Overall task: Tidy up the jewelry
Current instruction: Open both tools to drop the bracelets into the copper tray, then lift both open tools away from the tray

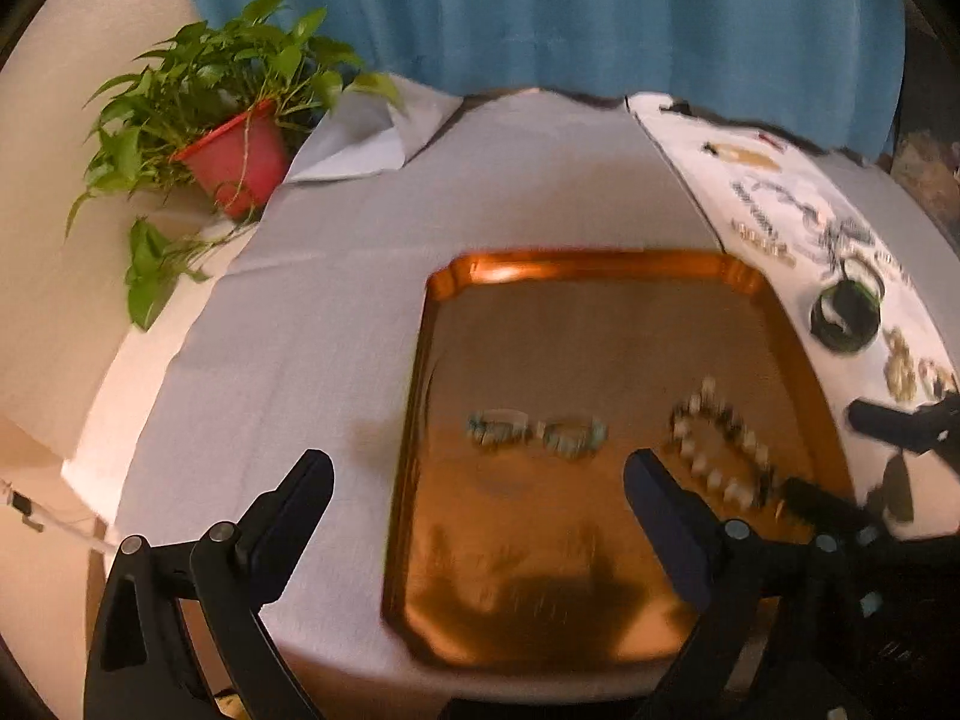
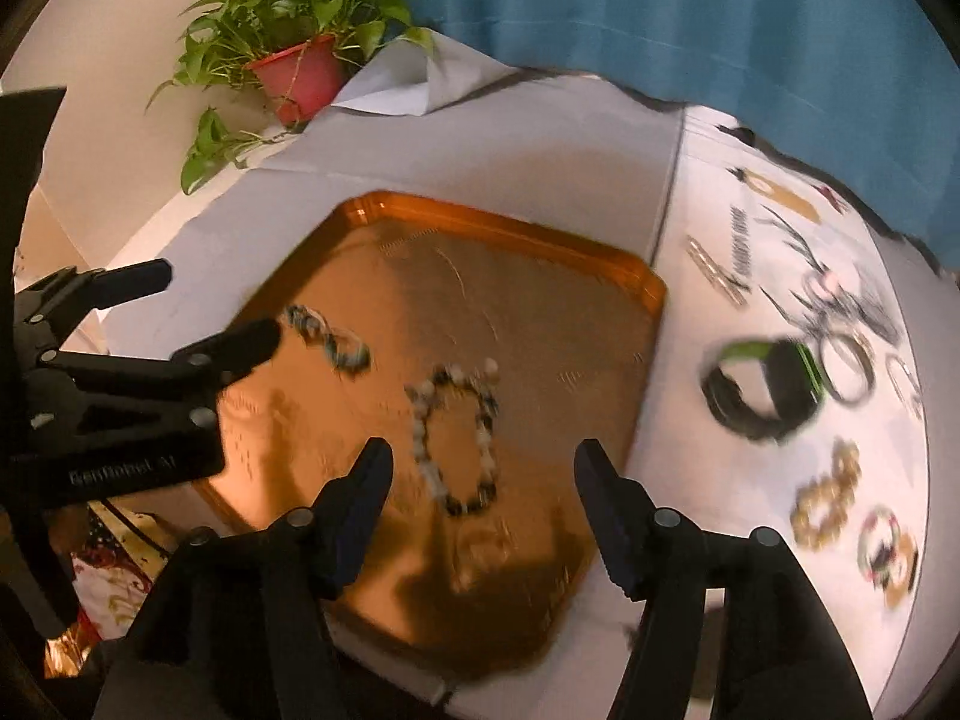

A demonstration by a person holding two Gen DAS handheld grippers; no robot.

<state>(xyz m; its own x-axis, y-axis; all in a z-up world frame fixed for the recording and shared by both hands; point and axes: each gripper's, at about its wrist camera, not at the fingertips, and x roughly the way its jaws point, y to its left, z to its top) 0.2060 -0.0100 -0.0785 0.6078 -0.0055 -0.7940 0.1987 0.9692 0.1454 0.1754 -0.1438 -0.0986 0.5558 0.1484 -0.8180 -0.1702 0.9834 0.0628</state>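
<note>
While you look through the left wrist view, your left gripper (image 1: pixel 477 480) hangs with its jaws spread wide and nothing between them, over the lower left part of the orange tray (image 1: pixel 576 264). Two small blue-green bracelets (image 1: pixel 537 433) lie side by side at the tray's middle, and a larger pale-and-dark bead bracelet (image 1: pixel 723 450) lies to their right. More jewelry sits on the white cloth (image 1: pixel 750 192) along the right edge of the frame, including a black and green bangle (image 1: pixel 846 312). Everything is motion-blurred, so judging which piece sits under the jaws is risky; closing now could catch the tray's rim or scatter the small bracelets.

Turning to the right wrist view, your right gripper (image 2: pixel 483 474) is released too, jaws partly apart, with the bead bracelet (image 2: pixel 456 438) lying on the tray (image 2: pixel 600 258) in the gap between them but not pinched. The left gripper (image 2: pixel 222 315) reaches in from the left of the frame, its lower finger tip just beside the blue-green bracelets (image 2: pixel 330 339). With both tools over one tray, they could knock together, or a bracelet could slide on the slick surface. Gold and mixed-colour bracelets (image 2: pixel 831 504) wait at lower right. White lettering on the left tool's body is too smeared to read surely.
</note>
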